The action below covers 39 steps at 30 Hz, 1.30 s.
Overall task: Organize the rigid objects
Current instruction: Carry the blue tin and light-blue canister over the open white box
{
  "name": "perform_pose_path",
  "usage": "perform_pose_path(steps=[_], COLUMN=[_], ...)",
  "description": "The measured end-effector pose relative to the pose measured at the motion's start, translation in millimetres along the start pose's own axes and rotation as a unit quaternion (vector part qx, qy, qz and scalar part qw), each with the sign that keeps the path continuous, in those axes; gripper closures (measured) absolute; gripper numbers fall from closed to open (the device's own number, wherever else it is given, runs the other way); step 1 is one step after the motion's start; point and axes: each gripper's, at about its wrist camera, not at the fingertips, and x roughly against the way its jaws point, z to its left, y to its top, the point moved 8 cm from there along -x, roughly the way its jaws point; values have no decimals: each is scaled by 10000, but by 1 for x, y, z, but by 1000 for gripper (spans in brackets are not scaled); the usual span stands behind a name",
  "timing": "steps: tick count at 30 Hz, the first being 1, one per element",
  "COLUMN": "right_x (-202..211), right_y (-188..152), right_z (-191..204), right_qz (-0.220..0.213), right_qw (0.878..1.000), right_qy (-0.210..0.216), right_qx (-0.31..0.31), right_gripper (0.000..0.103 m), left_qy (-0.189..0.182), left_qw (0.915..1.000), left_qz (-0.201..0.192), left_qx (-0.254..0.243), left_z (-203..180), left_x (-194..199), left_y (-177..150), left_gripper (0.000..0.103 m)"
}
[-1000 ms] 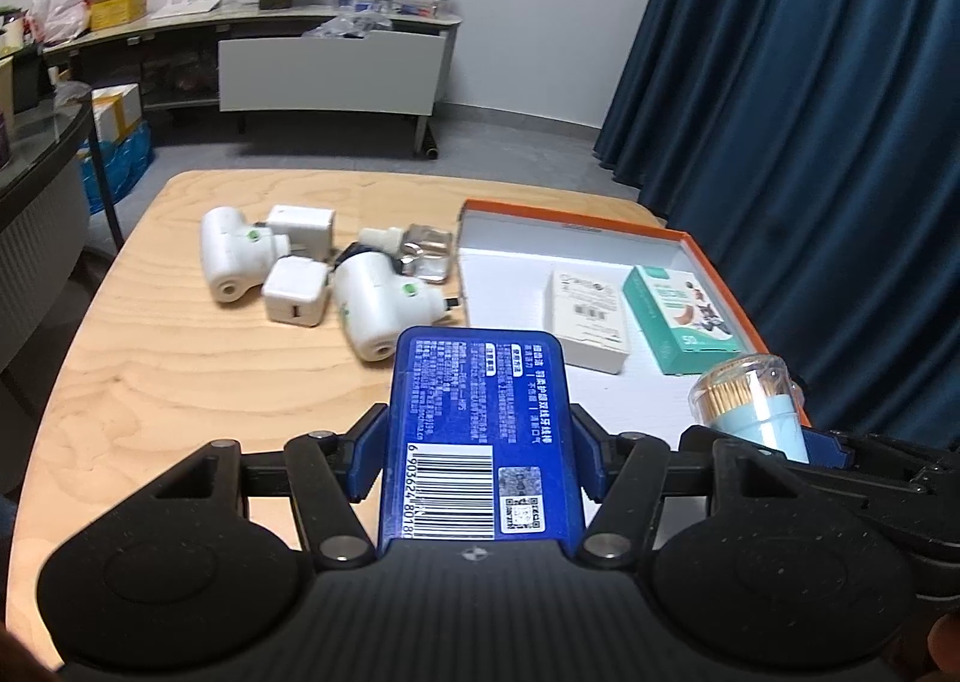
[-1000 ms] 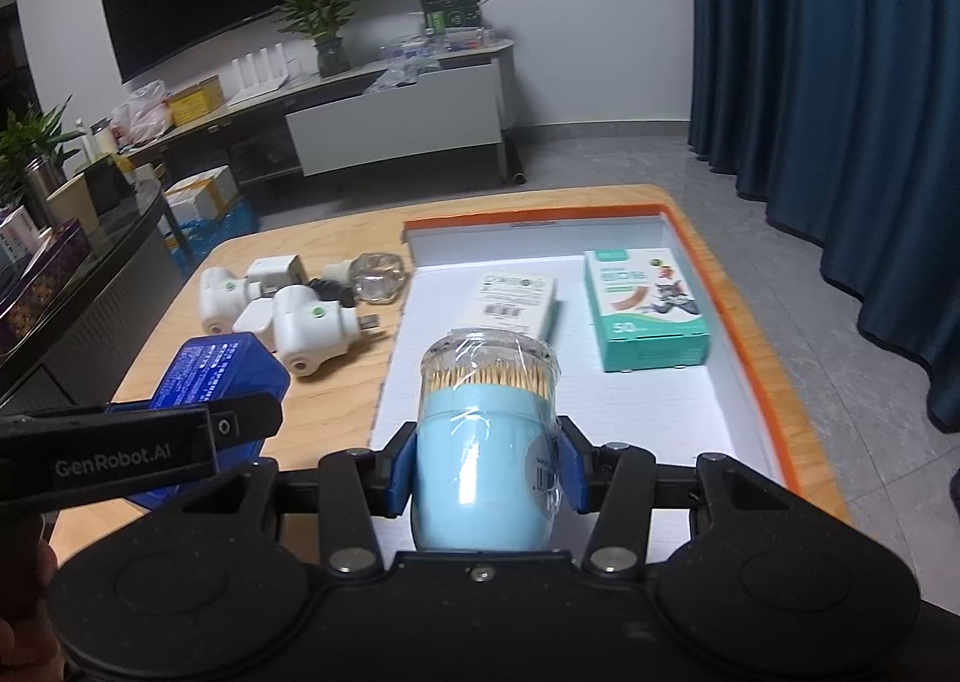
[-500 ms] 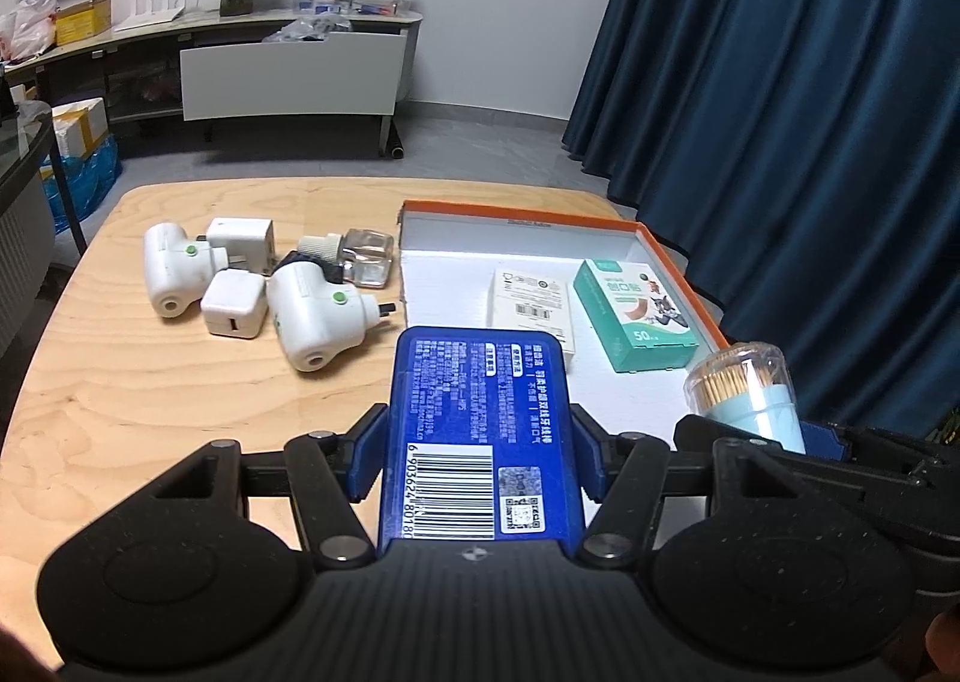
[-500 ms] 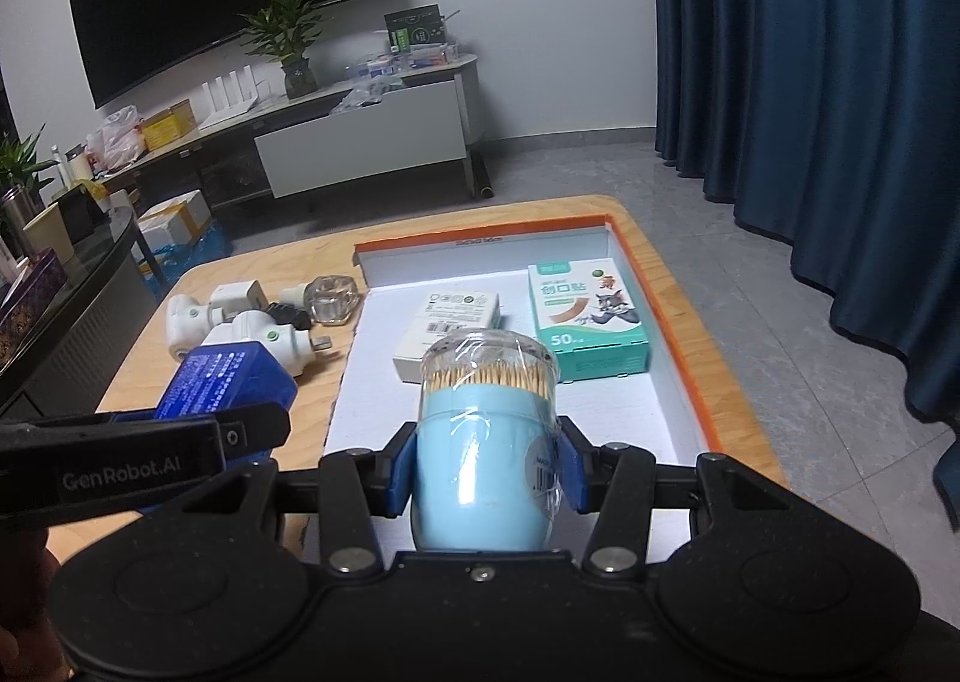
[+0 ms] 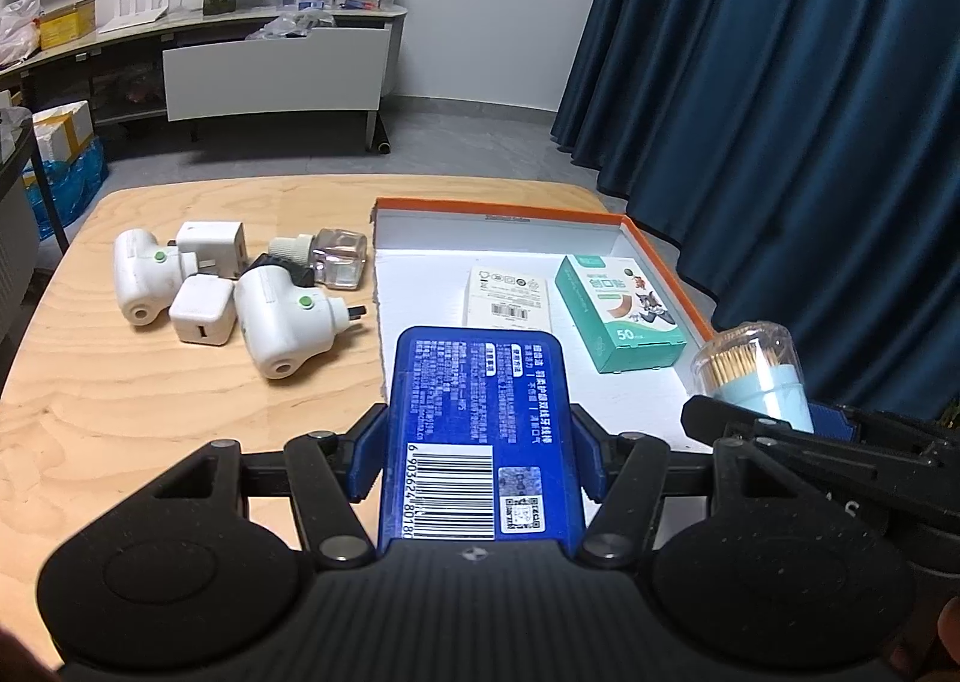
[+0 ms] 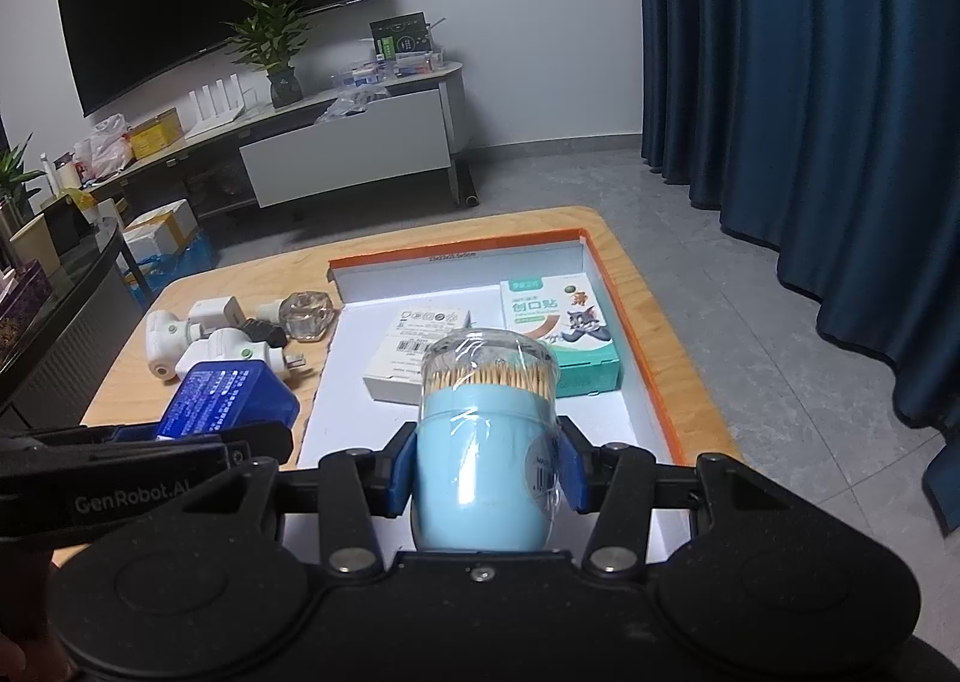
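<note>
My left gripper (image 5: 477, 451) is shut on a flat blue box (image 5: 477, 430) with a barcode, held above the near left edge of the orange-rimmed white tray (image 5: 498, 208). My right gripper (image 6: 485, 469) is shut on a light-blue toothpick jar (image 6: 483, 442) with a clear lid, held over the tray's (image 6: 636, 334) near part. The jar (image 5: 750, 376) also shows at the right of the left wrist view, and the blue box (image 6: 231, 397) at the left of the right wrist view. Inside the tray lie a white box (image 5: 507, 298) and a teal plaster box (image 5: 621, 307).
On the wooden table (image 5: 150, 400) left of the tray sit two white plug-in devices (image 5: 285, 319), two white chargers (image 5: 201, 310) and a clear glass bottle (image 5: 339, 256). Dark blue curtains (image 5: 780, 112) hang close on the right. A low cabinet (image 5: 270, 70) stands beyond the table.
Both grippers have drifted with their loads still held; the table and tray now look farther off and more of the room shows. Nothing was let go or taken.
</note>
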Motion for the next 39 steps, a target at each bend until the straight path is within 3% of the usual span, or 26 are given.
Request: perform_pose_path(steps=[39], right_x=[-45], right_y=[28], right_z=[-41], right_qz=[157], right_qw=[9998], right_qy=[-70], right_qx=[-124], right_gripper=[46], left_qy=[-177], left_qw=[9989], left_qz=[322], left_qx=[-307], left_z=[-38], left_x=[-47], left_y=[9], left_gripper=[41])
